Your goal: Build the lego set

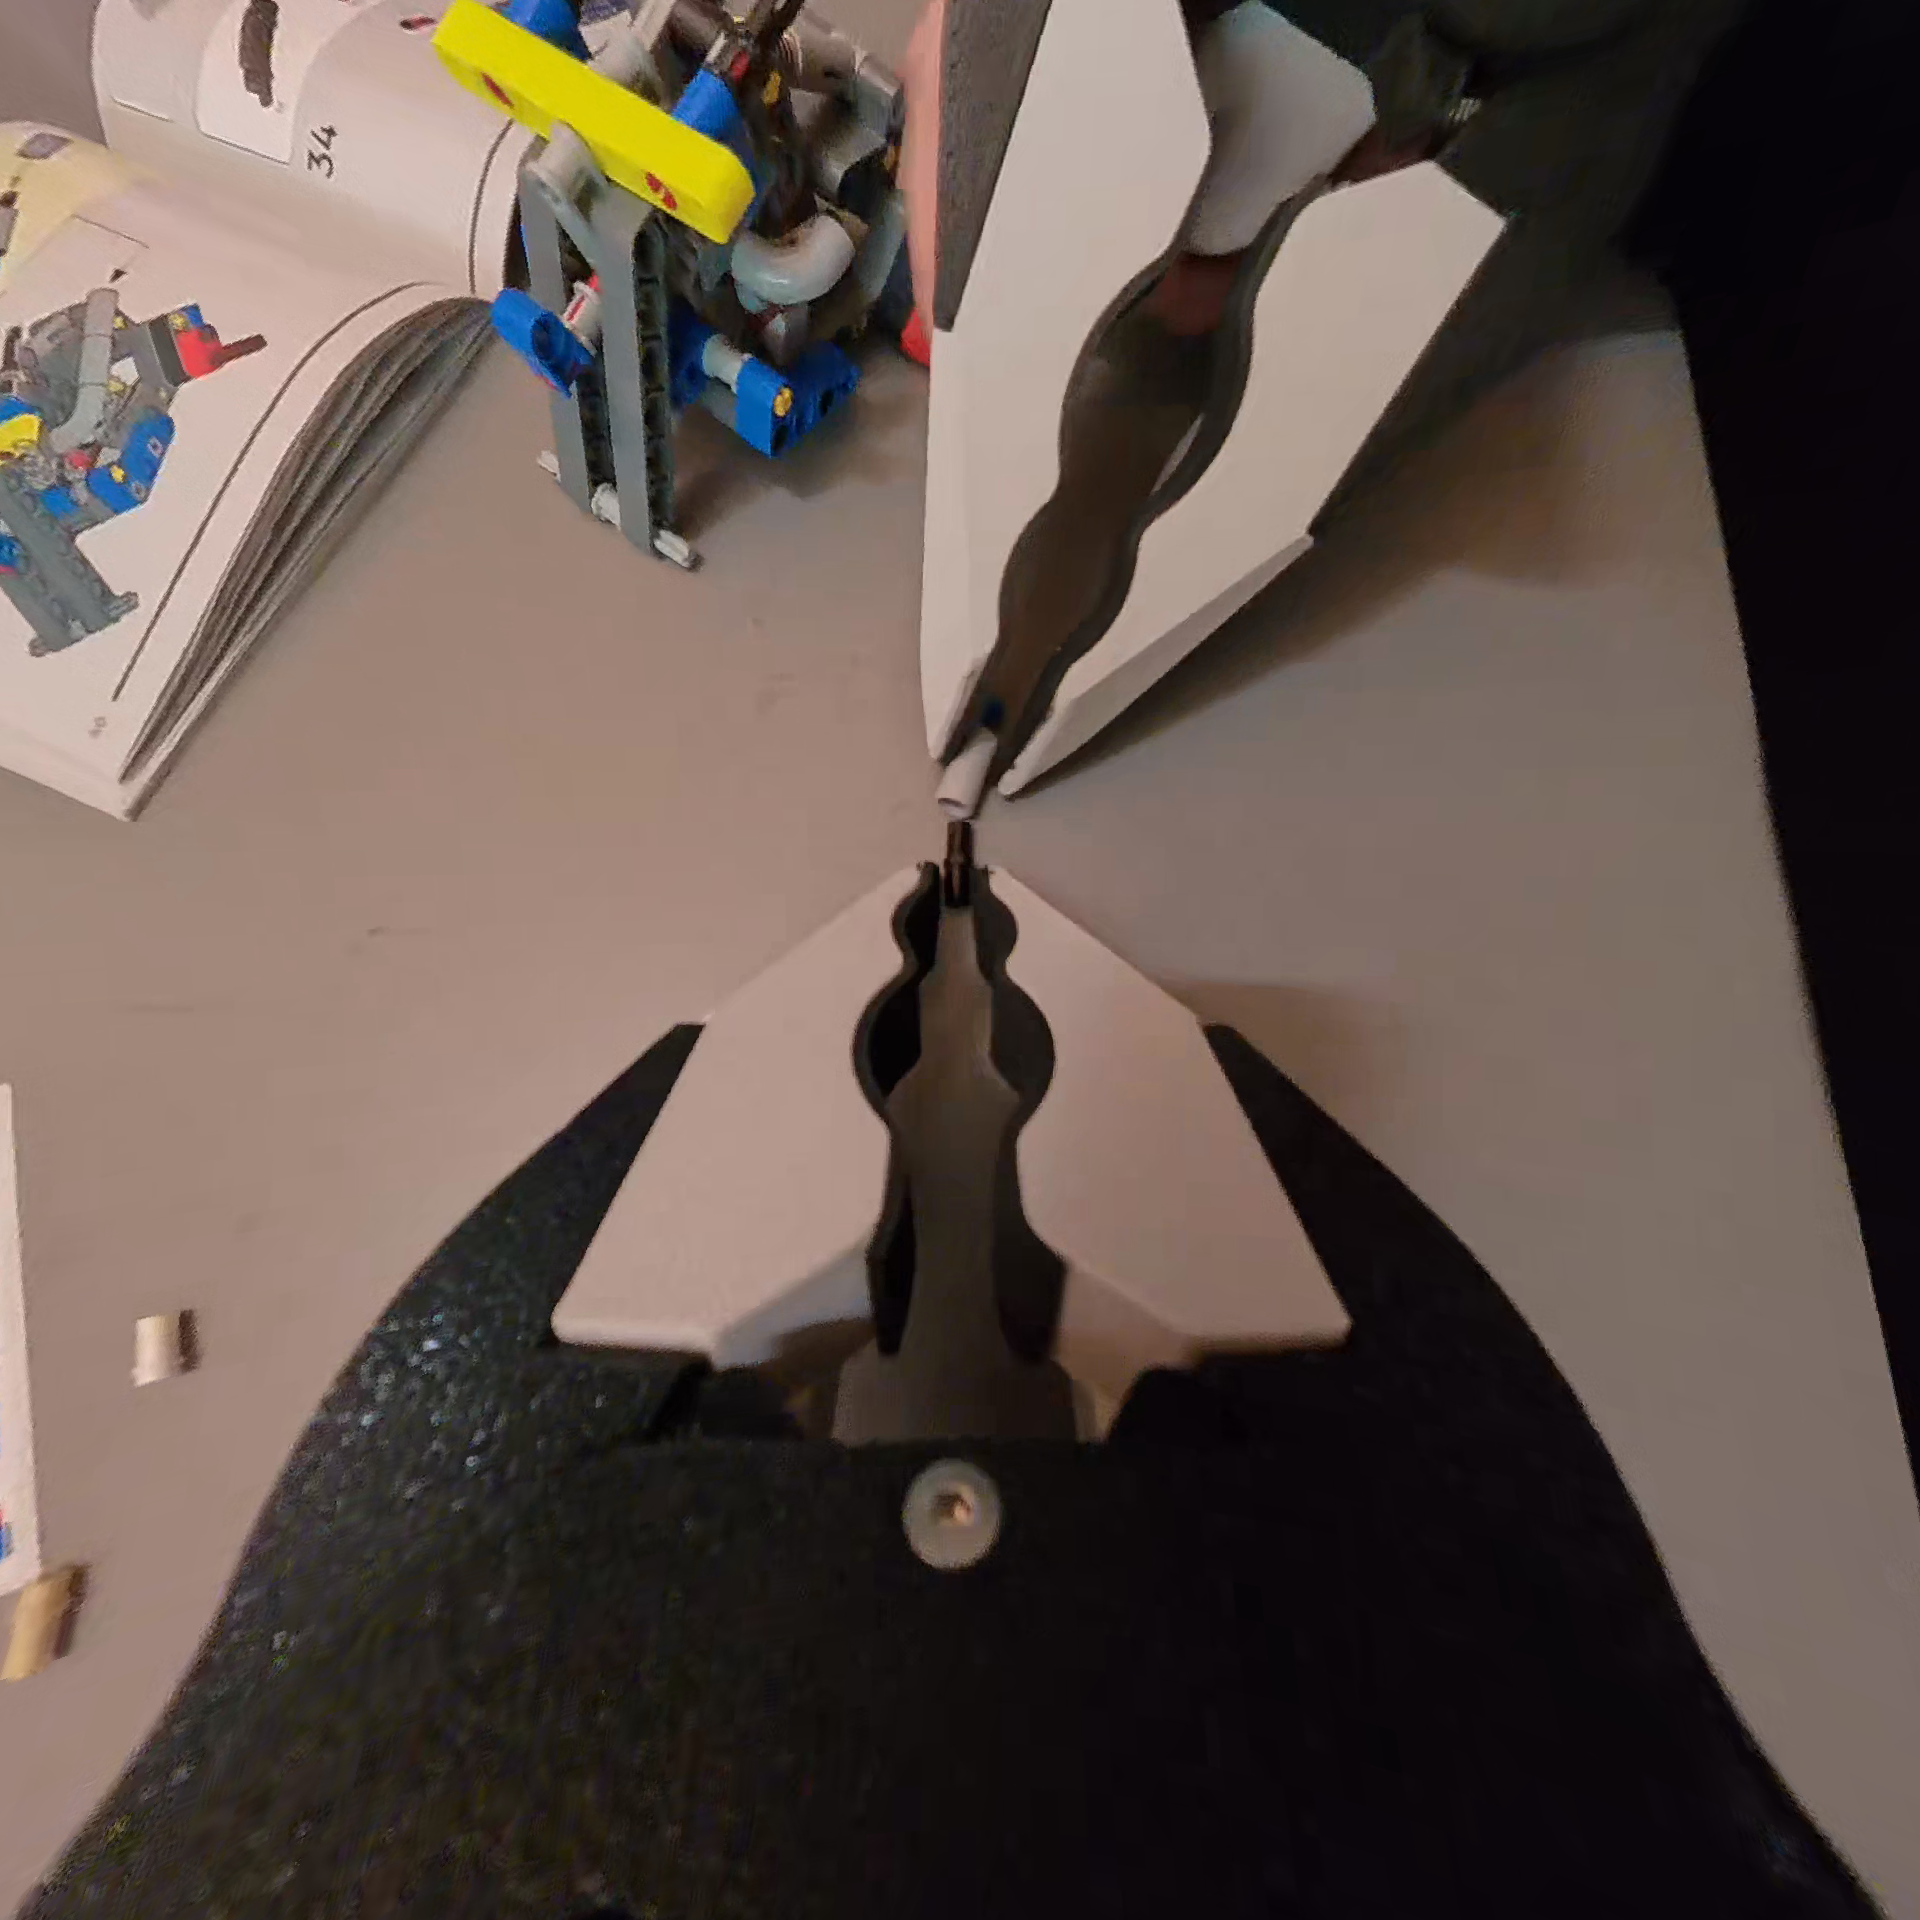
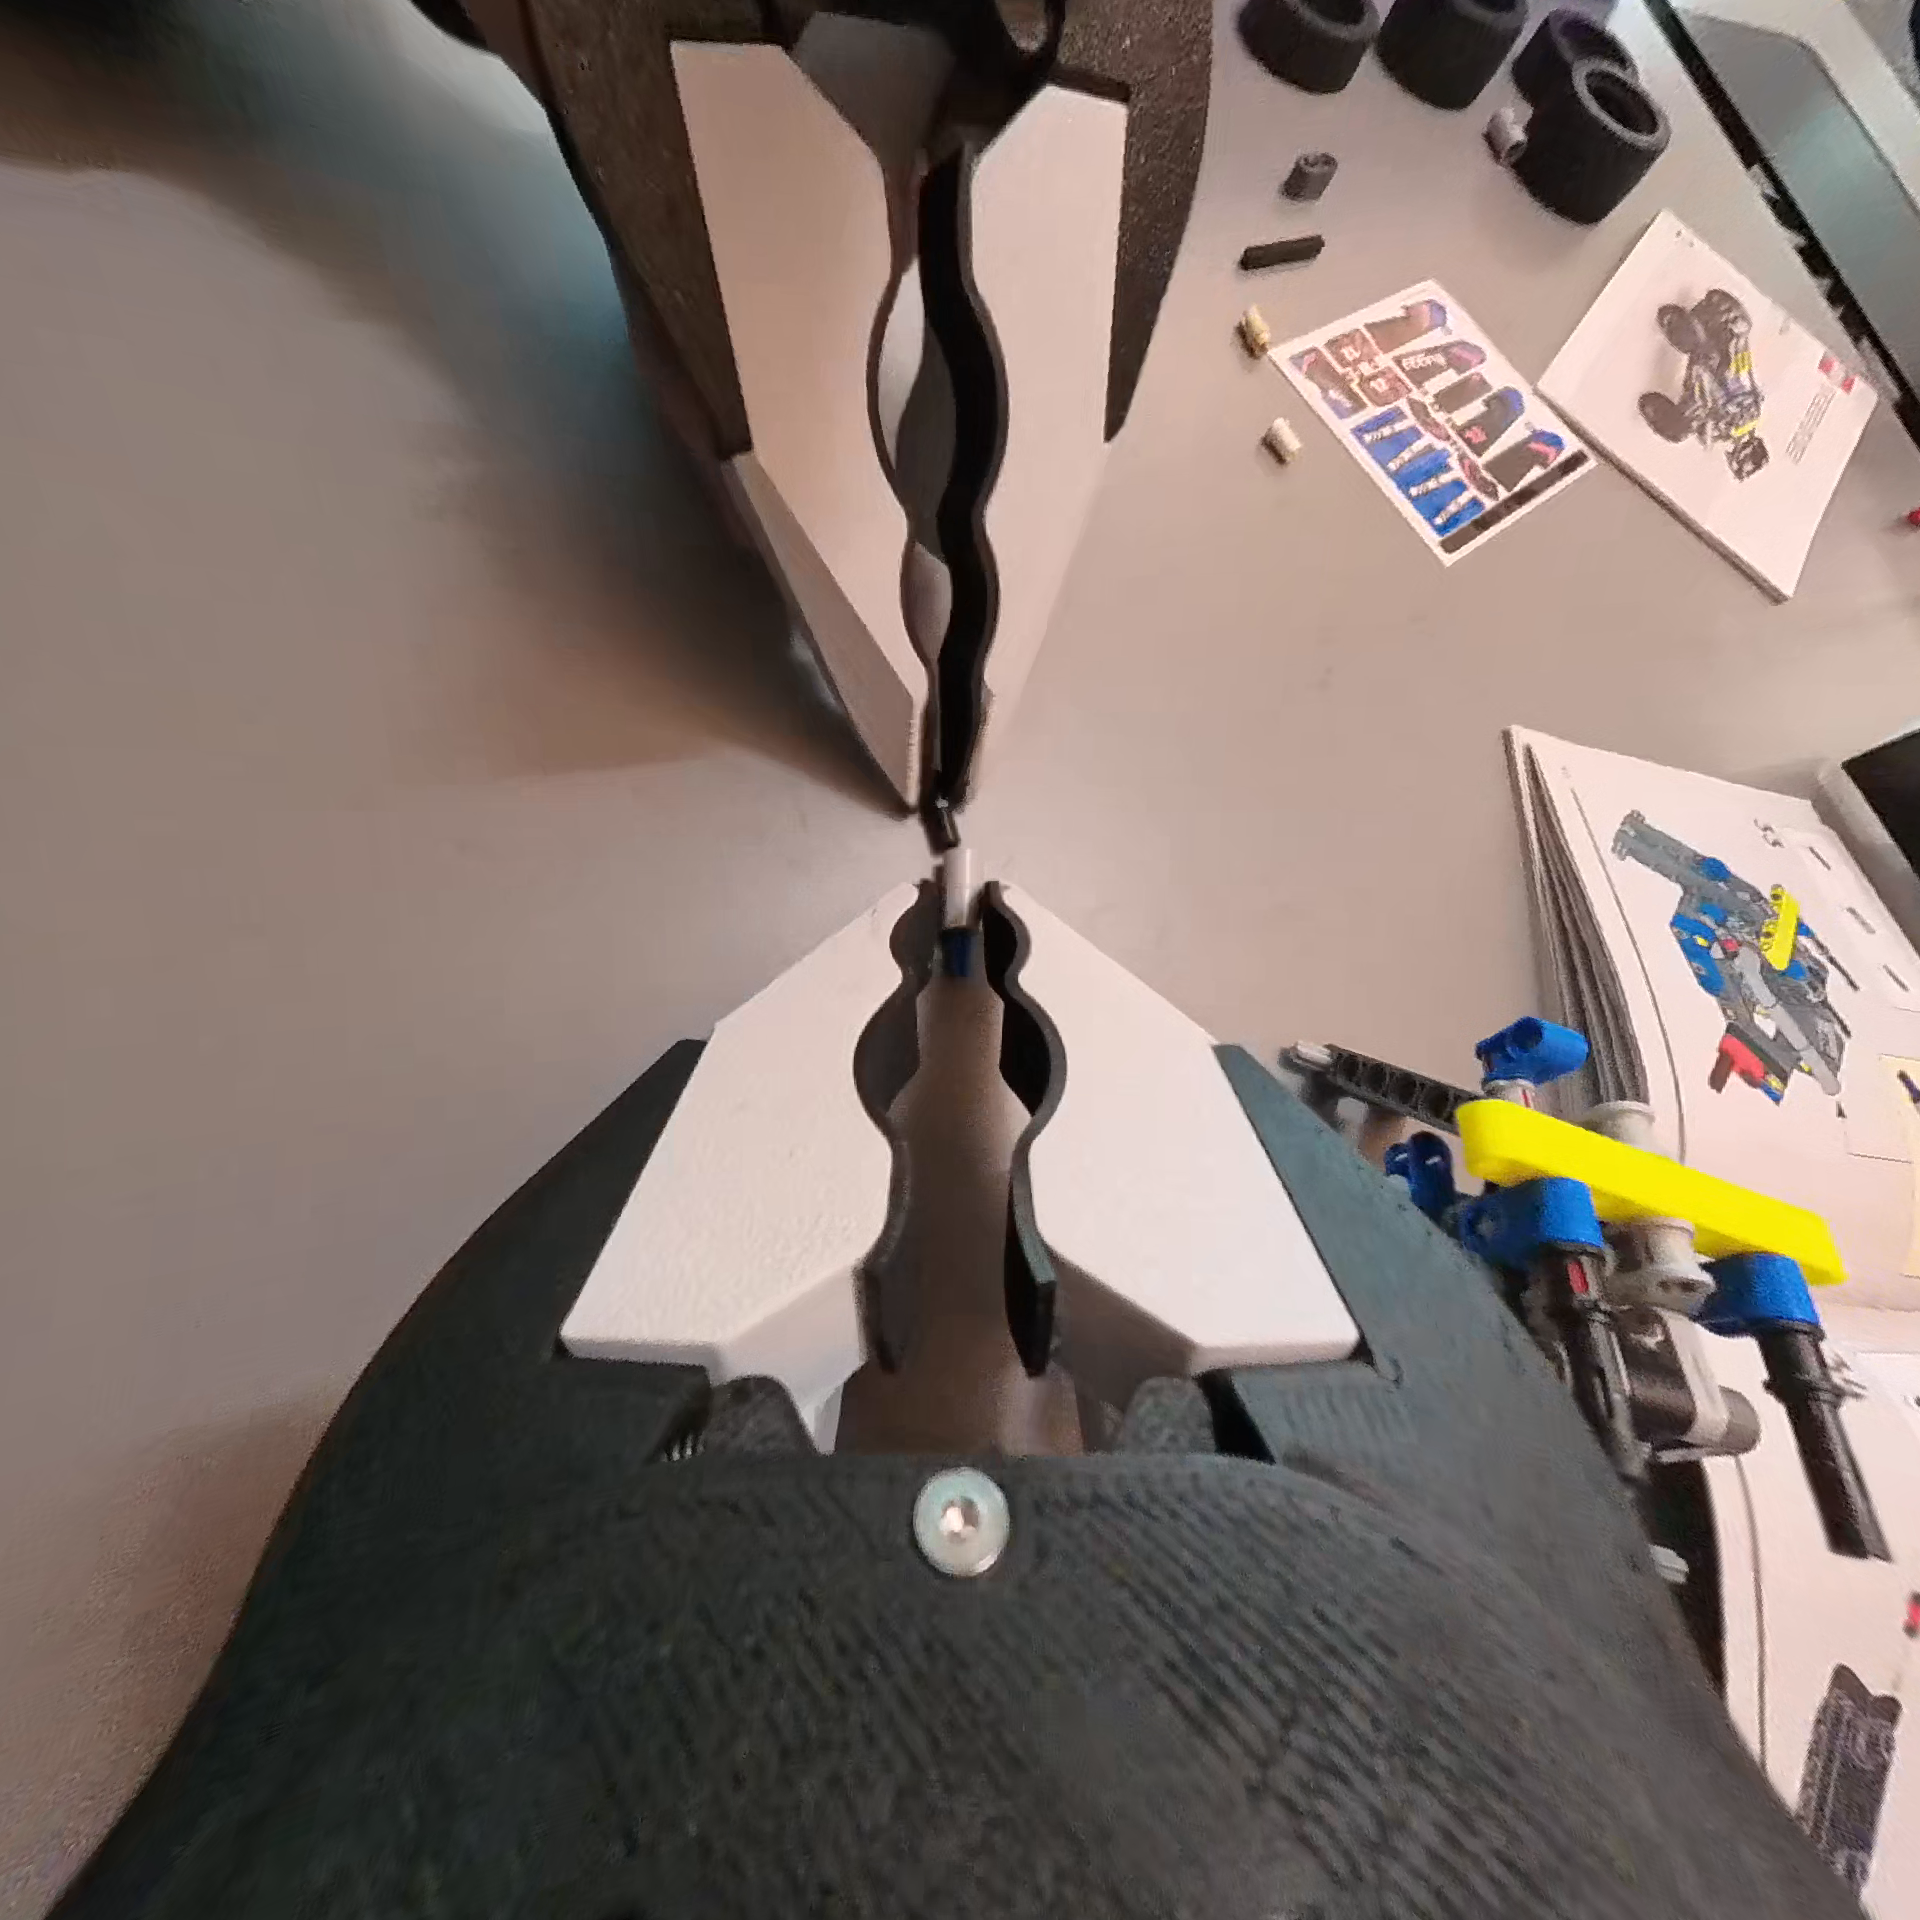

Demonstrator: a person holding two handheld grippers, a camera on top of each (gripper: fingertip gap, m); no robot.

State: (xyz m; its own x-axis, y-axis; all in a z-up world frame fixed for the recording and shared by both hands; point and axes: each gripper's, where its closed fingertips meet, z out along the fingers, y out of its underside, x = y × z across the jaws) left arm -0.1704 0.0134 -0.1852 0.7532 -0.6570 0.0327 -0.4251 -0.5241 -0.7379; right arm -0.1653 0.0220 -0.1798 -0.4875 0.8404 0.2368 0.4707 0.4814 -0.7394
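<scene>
- Two grippers meet tip to tip above the grey table [image 1: 416, 935], each carrying one tiny part, so you have the parts lined up end to end rather than side by side.
- Your left gripper [image 1: 957, 883] has its fingers nearly together, pinched on a small black pin [image 1: 957, 847]. Only the pin's far end sticks out past the tips, which leaves that end free to enter something.
- Your right gripper [image 2: 961, 904] has its fingers clamped on a white-and-blue peg [image 2: 958, 894]. The white end projects forward and the blue end sits back between the pads.
- Seen from the left wrist, the peg's white end [image 1: 961, 784] points down at the black pin, just apart from it; I cannot tell whether the two touch.
- Both parts are held in the air, well clear of the table, probably so neither tip drags.
- Far left of your left gripper stands a partly built toy model [image 1: 665, 260] with a yellow beam [image 1: 592, 114] across its top, beside an open instruction booklet [image 1: 208, 364].
- Near left lie two loose tan connectors [image 1: 164, 1348].
- From the right wrist, a sticker sheet [image 2: 1434, 416], a second closed booklet [image 2: 1714, 395] and black tyres [image 2: 1579, 114] lie far right, away from the work.
</scene>
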